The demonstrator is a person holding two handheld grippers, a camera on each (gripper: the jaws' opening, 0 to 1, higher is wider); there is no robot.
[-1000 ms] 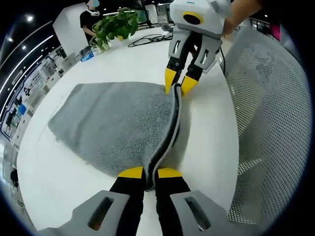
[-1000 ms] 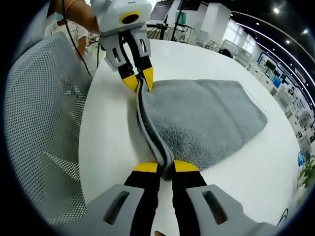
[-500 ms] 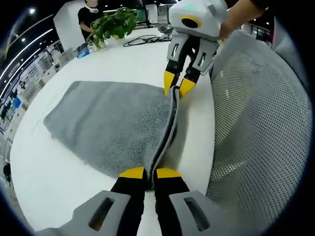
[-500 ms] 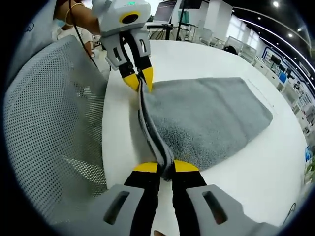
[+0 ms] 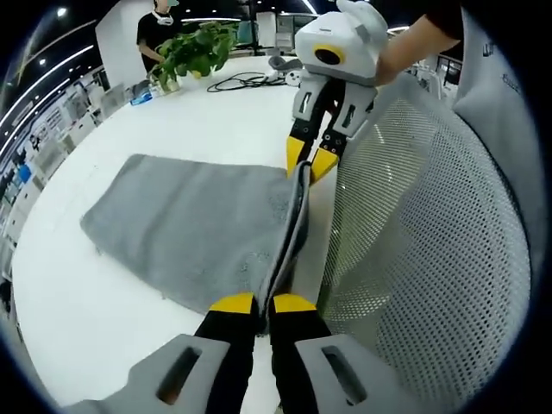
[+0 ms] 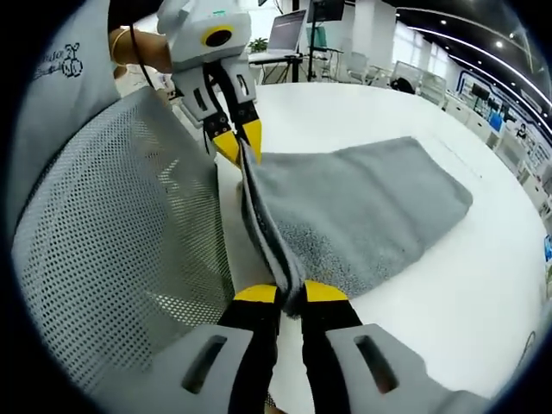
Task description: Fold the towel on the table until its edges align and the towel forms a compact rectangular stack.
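Left tool (image 5: 255, 304): yellow-tipped jaws pressed together on one end of the towel's raised near edge, at the bottom of the left gripper view.
Right tool (image 6: 291, 293): jaws likewise clamped on the other end of that same edge; it also appears at the top of the left gripper view, tips nipping the cloth.
Towel (image 5: 194, 228): grey, thick pile, stretched between the two tools along one doubled edge, which is lifted into a taut ridge; the rest spreads away from both tools and lies flat on the worktop.
Worktop (image 5: 78, 293): white and round-edged, under the towel and beyond it.
Mesh chair back (image 6: 112, 250): grey, perforated, just beside the held edge, on the side of each tool away from the towel's spread.
Plant (image 5: 197, 45): green leaves at the worktop's far side, ahead of the left tool, well apart from the towel.
Cables (image 5: 246, 81): dark loops near the plant.
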